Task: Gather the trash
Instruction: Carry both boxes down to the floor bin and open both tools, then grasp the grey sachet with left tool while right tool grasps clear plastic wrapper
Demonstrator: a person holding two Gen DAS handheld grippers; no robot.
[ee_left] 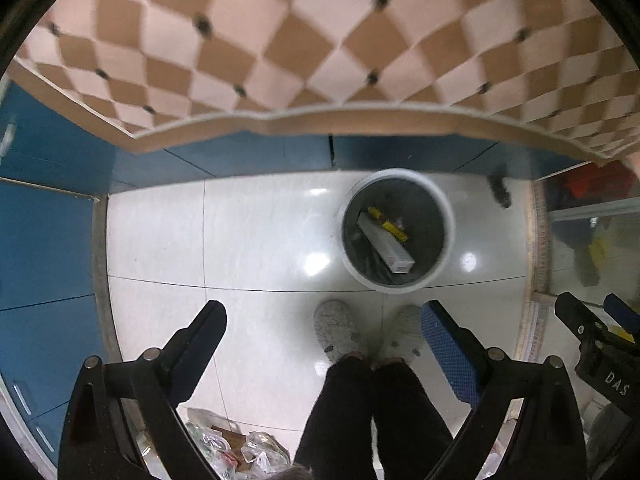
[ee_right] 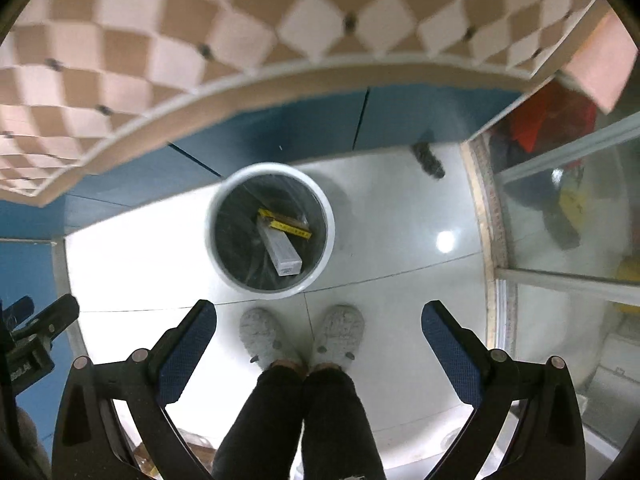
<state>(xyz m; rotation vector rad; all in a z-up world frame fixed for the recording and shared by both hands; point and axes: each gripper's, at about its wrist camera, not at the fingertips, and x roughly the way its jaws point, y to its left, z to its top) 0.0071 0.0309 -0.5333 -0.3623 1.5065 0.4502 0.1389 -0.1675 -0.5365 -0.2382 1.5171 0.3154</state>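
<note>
Both tongs, left (ee_left: 322, 354) and right (ee_right: 319, 350), being held spread, nothing between pads. Bin (ee_right: 269, 229) being viewed from above, on floor ahead of shoes (ee_right: 264, 336). White box (ee_right: 280, 250) inside bin, long axis diagonal. Crumpled wrappers (ee_left: 232, 448) behind bin, nearer left tongs.

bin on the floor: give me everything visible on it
The trash bin is round with a white rim and a dark liner, likely plastic. It stands upright and open-topped on glossy white floor tiles, in front of the blue cabinet base, just beyond the person's shoes. Inside lie a long white box and a yellow-edged box. Neither gripper touches it.
</note>
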